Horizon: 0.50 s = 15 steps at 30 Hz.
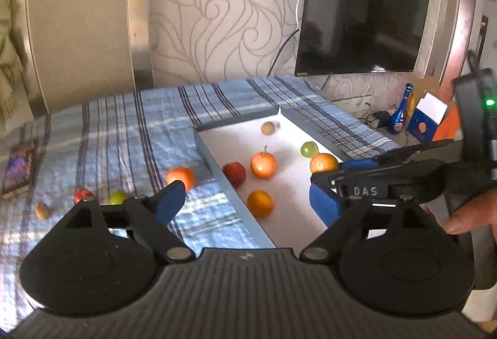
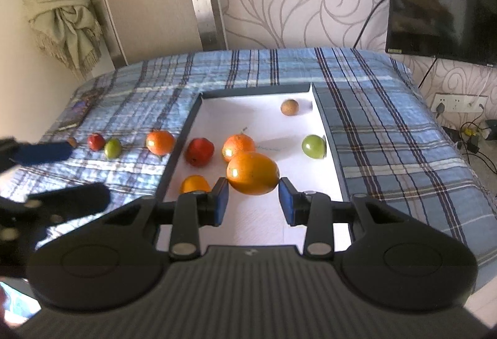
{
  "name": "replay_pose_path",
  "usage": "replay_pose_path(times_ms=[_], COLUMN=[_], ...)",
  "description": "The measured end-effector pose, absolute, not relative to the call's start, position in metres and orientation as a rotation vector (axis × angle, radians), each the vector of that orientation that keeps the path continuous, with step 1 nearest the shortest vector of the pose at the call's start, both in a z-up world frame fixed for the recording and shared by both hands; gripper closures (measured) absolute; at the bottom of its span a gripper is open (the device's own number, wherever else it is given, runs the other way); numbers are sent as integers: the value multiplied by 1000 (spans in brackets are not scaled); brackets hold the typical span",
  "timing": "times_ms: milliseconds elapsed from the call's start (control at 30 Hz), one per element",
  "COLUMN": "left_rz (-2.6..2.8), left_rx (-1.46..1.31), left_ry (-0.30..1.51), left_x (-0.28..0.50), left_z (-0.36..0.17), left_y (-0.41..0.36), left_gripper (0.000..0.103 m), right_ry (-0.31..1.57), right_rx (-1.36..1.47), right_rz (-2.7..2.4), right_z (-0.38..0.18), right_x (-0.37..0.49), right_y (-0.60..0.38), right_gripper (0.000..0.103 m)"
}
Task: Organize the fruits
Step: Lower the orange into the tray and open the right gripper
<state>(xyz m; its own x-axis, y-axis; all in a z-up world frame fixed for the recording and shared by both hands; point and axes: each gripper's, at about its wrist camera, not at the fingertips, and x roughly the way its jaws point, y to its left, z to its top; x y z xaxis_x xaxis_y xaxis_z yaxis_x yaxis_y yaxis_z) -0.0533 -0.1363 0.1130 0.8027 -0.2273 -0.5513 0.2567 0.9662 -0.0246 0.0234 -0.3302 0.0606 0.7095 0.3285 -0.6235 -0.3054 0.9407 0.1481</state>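
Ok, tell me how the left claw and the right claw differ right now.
The left claw stands wide open with nothing between its pads; the right claw is closed on a large orange. The left claw straddles the tray's left wall, partly over the plaid blanket; the right claw sits fully over the tray's white floor. Both have black arms and blue pads.

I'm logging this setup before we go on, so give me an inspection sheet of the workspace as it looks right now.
Surface: blue plaid bedspread.
Job's things: white tray holding several fruits; four more fruits on the bedspread left of it.
Clutter: book near the bedspread's left edge.
Grippers: left gripper open, empty; right gripper shut on an orange.
Cables: plugs and wires by the wall socket.
Surroundings: wall-mounted TV, knotted curtain.
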Motion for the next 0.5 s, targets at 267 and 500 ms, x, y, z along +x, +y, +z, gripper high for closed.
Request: replay_pose_path(times_ms=[267,500], left_rz=[-110,-75], left_rx=[89,121], left_ry=[530,531], left_x=[-50,-46], left_z=[119,117], left_y=[-119,-113], left_gripper=[13,13], right_ry=[734,772], right_rx=[29,30], right_rz=[361,353], right_z=[46,37], right_x=[34,47], right_y=[-324,-320], right_gripper=[65,65])
